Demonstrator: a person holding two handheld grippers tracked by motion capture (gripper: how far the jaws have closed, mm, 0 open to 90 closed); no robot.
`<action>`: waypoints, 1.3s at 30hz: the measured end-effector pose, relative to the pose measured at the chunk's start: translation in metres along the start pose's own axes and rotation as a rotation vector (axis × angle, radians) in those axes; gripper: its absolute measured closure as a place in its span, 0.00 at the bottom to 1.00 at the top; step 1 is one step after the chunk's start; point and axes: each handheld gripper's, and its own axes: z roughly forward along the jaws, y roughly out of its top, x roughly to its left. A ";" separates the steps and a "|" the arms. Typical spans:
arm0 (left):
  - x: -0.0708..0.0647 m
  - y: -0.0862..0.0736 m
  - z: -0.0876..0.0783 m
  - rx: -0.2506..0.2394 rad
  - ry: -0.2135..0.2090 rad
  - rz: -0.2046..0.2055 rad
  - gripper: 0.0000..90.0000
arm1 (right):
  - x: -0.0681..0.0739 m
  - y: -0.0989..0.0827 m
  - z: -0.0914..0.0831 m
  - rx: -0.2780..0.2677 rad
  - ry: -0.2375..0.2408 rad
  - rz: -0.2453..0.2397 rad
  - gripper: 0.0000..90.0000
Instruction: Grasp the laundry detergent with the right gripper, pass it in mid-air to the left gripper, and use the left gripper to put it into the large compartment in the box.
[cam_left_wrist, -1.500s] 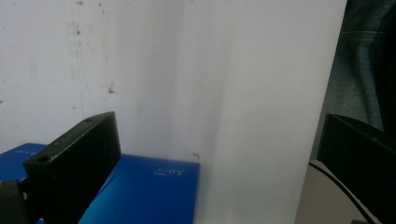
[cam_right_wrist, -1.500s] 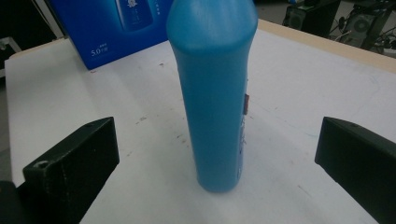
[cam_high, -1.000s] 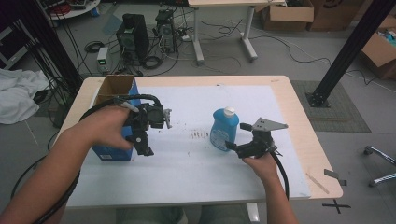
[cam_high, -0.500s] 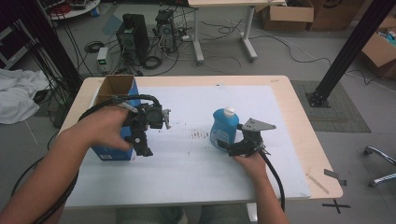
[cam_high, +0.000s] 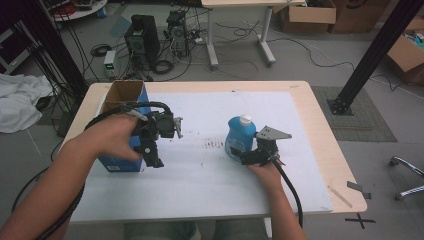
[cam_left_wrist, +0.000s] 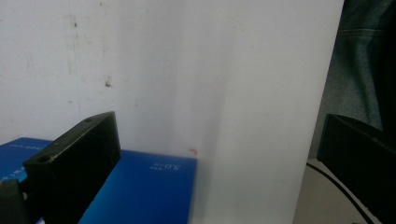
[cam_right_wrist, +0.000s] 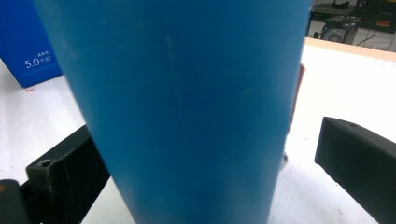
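A smooth blue plastic bottle (cam_high: 239, 138) with a white round cap (cam_high: 245, 119) is seen standing upright on the white-covered counter (cam_high: 200, 195), its long axis vertical and the cap pointing up. The right claw (cam_high: 242, 158) is placed just beside the bottle's near side; its black, blocky jaws are spread apart on either side of the bottle body, with a gap visible at one jaw. Well to the left of the bottle, the left claw (cam_high: 156, 161) is held with jaws apart beside a blue cardboard box (cam_high: 120, 162).
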 end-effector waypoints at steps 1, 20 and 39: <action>0.000 0.000 0.000 0.001 0.001 -0.001 0.00 | 0.001 0.000 0.001 0.001 0.003 0.000 0.04; 0.001 -0.001 0.000 0.017 0.006 -0.010 0.00 | 0.002 0.003 0.002 0.008 -0.007 -0.023 0.22; 0.001 0.002 0.001 0.022 0.006 -0.013 0.00 | 0.007 0.002 0.000 -0.016 0.008 -0.048 0.35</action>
